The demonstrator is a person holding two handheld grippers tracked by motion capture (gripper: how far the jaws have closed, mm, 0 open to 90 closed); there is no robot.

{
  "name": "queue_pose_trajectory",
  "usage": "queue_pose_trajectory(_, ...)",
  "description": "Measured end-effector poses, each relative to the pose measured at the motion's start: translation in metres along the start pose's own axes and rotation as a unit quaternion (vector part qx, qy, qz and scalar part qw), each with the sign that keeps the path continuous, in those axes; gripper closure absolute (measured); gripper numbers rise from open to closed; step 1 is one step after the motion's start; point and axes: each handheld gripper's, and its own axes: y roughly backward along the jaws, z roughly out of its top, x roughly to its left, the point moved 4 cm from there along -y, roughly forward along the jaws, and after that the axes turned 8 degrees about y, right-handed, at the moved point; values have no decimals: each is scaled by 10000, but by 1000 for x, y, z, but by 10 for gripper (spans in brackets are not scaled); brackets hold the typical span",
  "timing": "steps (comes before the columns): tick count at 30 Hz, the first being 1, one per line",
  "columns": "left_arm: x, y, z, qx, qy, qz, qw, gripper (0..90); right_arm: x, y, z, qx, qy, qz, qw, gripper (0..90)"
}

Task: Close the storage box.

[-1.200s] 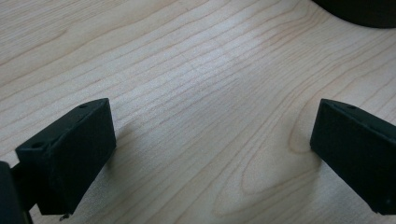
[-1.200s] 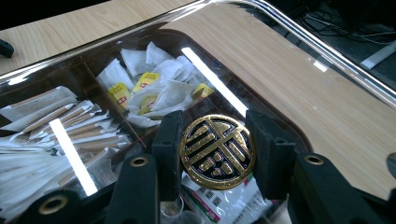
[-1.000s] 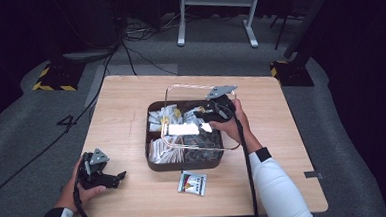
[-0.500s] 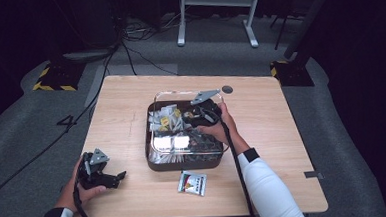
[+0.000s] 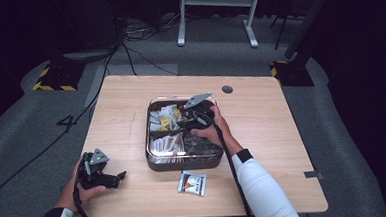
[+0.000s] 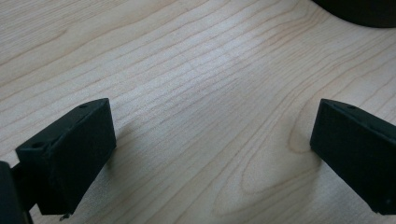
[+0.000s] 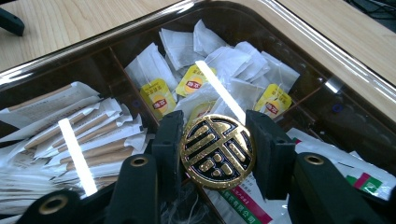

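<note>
A dark compartment box [image 5: 184,162] stands mid-table, holding yellow-tagged tea bags [image 7: 187,86] and paper stick sachets [image 7: 88,135]. My right gripper [image 5: 190,119] is over the box, shut on the round gold-and-black knob [image 7: 217,151] of a clear lid [image 5: 169,146]. The lid lies low over the compartments and mirrors two light strips. Whether it rests on the rim I cannot tell. At the table's front left, my left gripper [image 5: 115,177] lies low over the wood. Its jaws stand wide apart around bare wood, open [image 6: 210,140].
A small printed packet [image 5: 192,182] lies on the table just in front of the box. A round cable hole [image 5: 227,89] sits near the back edge. Cables and a white stand are on the floor behind the table [image 5: 131,106].
My right gripper has carried the lid left and down, from tilted above the box's back right to low over the compartments. The left gripper has stayed put.
</note>
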Motion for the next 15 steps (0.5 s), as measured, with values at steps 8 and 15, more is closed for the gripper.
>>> queue_pose_trajectory(8,0,0,0,-2,-2,-4,10000,4,4,-9,-2,68,-10,57,10000,593)
queue_pose_trajectory(15,0,0,0,-2,-2,-2,10000,4,6,-9,-4,102,-26,41,9999,593)
